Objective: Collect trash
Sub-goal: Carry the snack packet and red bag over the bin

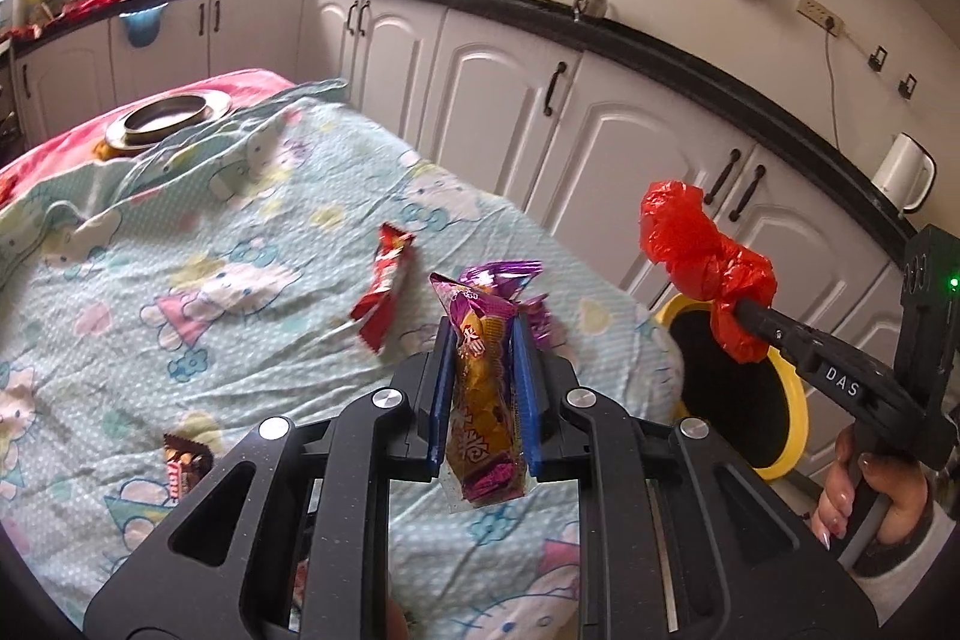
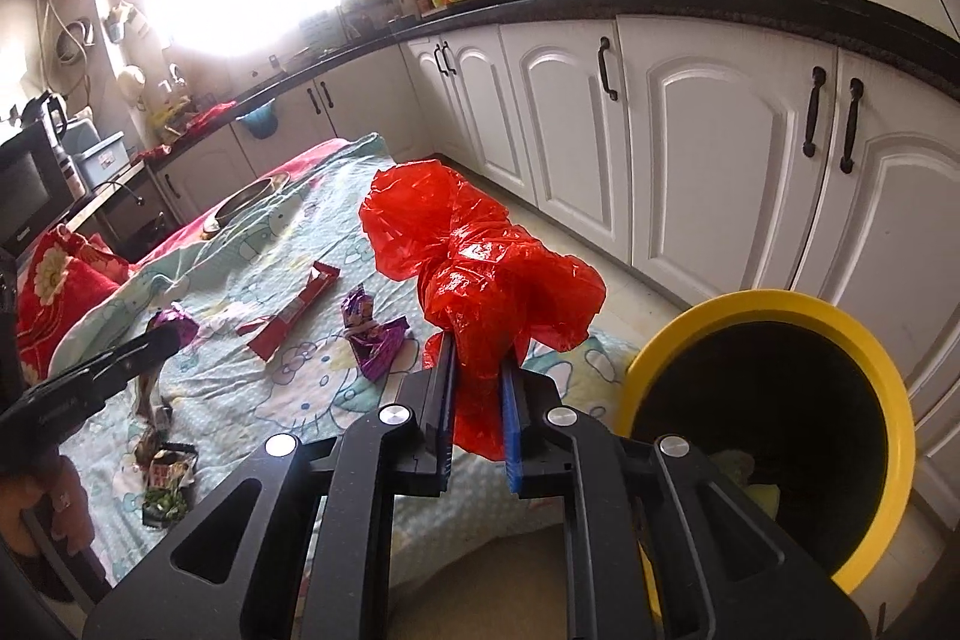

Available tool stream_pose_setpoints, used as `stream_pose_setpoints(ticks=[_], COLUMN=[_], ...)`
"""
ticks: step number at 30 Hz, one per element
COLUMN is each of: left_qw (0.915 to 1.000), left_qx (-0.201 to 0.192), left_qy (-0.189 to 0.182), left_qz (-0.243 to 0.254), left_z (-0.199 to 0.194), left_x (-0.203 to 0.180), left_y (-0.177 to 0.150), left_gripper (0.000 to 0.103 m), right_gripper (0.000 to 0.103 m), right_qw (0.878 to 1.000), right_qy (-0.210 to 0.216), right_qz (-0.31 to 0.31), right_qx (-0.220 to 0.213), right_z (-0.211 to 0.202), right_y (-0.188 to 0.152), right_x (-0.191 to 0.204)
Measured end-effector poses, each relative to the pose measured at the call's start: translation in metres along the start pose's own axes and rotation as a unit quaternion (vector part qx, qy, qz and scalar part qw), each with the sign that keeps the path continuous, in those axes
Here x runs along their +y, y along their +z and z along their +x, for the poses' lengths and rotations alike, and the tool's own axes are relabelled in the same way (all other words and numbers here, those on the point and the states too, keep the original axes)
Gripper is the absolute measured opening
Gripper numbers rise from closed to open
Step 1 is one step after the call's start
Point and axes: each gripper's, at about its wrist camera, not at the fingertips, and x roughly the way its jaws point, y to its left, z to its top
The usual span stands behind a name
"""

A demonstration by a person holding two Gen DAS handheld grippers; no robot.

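Over on the far left of the bin, a metal dish (image 1: 171, 115) sits on the table where the cartoon-print cloth (image 1: 252, 232) meets a red quilt (image 2: 63, 274). Coming across toward the bin, a torn brown wrapper (image 1: 186, 463) lies flat on the cloth, and in the right wrist view a green-and-red wrapper (image 2: 168, 484) is crumpled close by it. Next, a long red wrapper (image 1: 384, 295) lies on the cloth, farther from the bin than the purple foil.

Now the left gripper (image 1: 483, 340): its blue pads are clamped tight on a purple-and-yellow snack wrapper (image 1: 480, 388), which stands upright between them, lifted clear of the cloth. Just behind it, a crumpled purple foil wrapper (image 2: 372, 340) rests on the cloth, nearer the bin than the red one.

On to the right gripper (image 2: 477, 361), and it is closed on a bunched red plastic bag (image 2: 480, 274). The bag bulges out above the fingers and hangs a little below them. In the left wrist view this bag is held up just beside the bin, over its rim, with a hand (image 1: 864, 484) wrapped round the gripper's handle.

And the yellow-rimmed bin (image 2: 690, 322) itself stands on the floor at the table's corner, its black inside open, with something pale yellow-green lying at the bottom. Behind it run white cabinets (image 2: 708, 148).
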Motion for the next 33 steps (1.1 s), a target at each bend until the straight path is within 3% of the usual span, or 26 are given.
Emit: stream_pose_setpoints(ticks=[17, 33], left_qw=[0.9979, 0.9922], left_qx=[-0.002, 0.010], left_qy=[-0.040, -0.074], left_qz=[0.051, 0.100], left_z=[0.003, 0.019], left_x=[-0.061, -0.114], left_y=[-0.001, -0.011], left_gripper=[0.013, 0.013], right_gripper=[0.013, 0.013], right_qw=[0.999, 0.996], right_qy=[-0.029, -0.067], right_qz=[-0.005, 0.047], right_qx=[-0.035, -0.046], right_z=[-0.052, -0.083], right_y=[-0.007, -0.025], right_x=[-0.018, -0.066])
